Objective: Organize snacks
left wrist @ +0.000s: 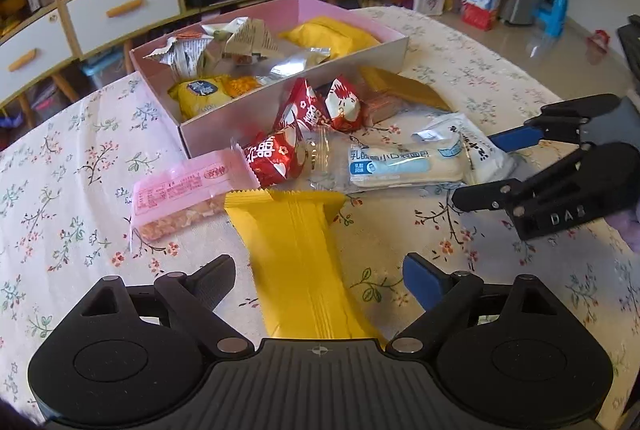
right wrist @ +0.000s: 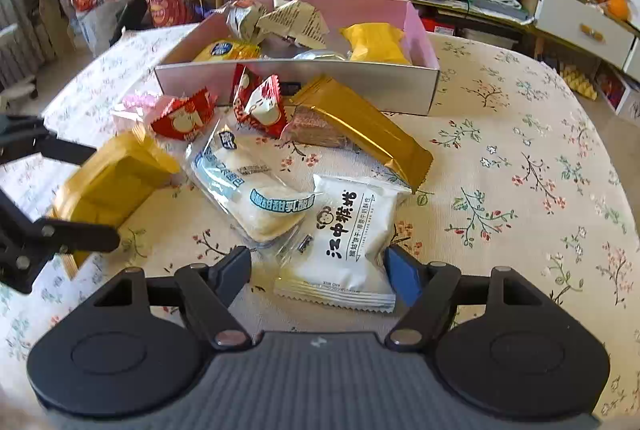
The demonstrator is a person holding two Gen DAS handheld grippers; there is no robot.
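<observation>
On the near worktop (right wrist: 500, 170), our right gripper (right wrist: 320, 270) straddles the white biscuit packet (right wrist: 340, 238), jaws apart; the left gripper (left wrist: 320, 278) gapes over the yellow wafer pack (left wrist: 300, 250). Both look light, crinkly, slippery; we'd pinch mid-body.

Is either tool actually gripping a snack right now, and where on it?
Neither. Left tool is open astride the yellow packet; right tool is open around the white packet.
</observation>
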